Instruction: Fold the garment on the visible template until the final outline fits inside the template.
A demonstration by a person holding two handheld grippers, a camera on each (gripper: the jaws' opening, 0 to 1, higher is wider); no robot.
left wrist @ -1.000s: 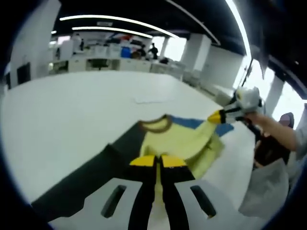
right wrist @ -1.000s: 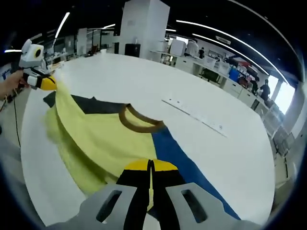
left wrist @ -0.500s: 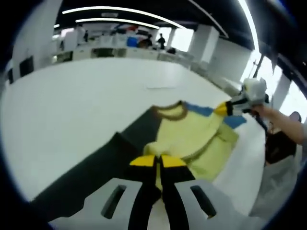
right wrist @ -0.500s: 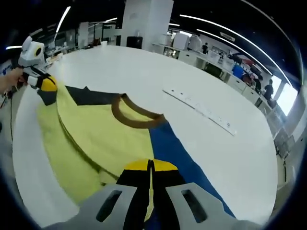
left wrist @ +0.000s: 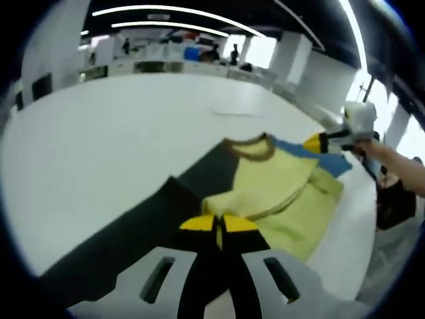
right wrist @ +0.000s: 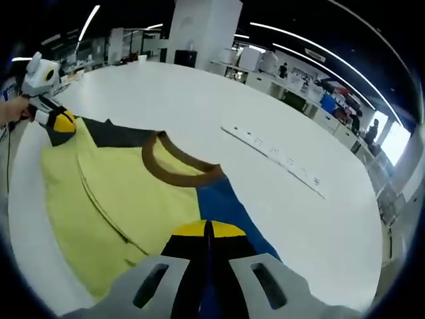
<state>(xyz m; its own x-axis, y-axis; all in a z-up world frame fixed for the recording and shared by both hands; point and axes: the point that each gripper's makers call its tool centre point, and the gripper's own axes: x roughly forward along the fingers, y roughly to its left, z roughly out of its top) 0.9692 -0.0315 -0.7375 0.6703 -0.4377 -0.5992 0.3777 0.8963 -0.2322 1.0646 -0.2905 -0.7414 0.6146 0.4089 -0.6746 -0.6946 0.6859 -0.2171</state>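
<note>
A wide white table (left wrist: 86,133) carries the whole scene, and on it lies one garment (left wrist: 265,193), a shirt with a yellow body, one dark sleeve stretching toward the near edge in the left gripper view, one blue sleeve (right wrist: 222,206) on the far side, and a brown ribbed collar (right wrist: 176,169) standing open between them. The yellow cloth lies doubled over itself, with a fold line crossing the body in both views. Beyond the collar a single long pale strip (right wrist: 275,159) lies flat on the table, well apart from the shirt. There are two grippers. The left gripper (left wrist: 219,224) points low along the dark sleeve, its yellow-tipped jaws pressed together with the edge of the yellow cloth just at their tips; in the right gripper view it sits at the garment's far corner, held by a hand (right wrist: 10,109) at the table edge, and looks pinched on the fabric there. The right gripper (right wrist: 208,230) likewise points low over the shirt, jaws closed tight where yellow body meets blue sleeve, apparently gripping the cloth; in the left gripper view it hangs at the blue sleeve's end, with a forearm behind it. Desks and ceiling light strips fill the background.
</note>
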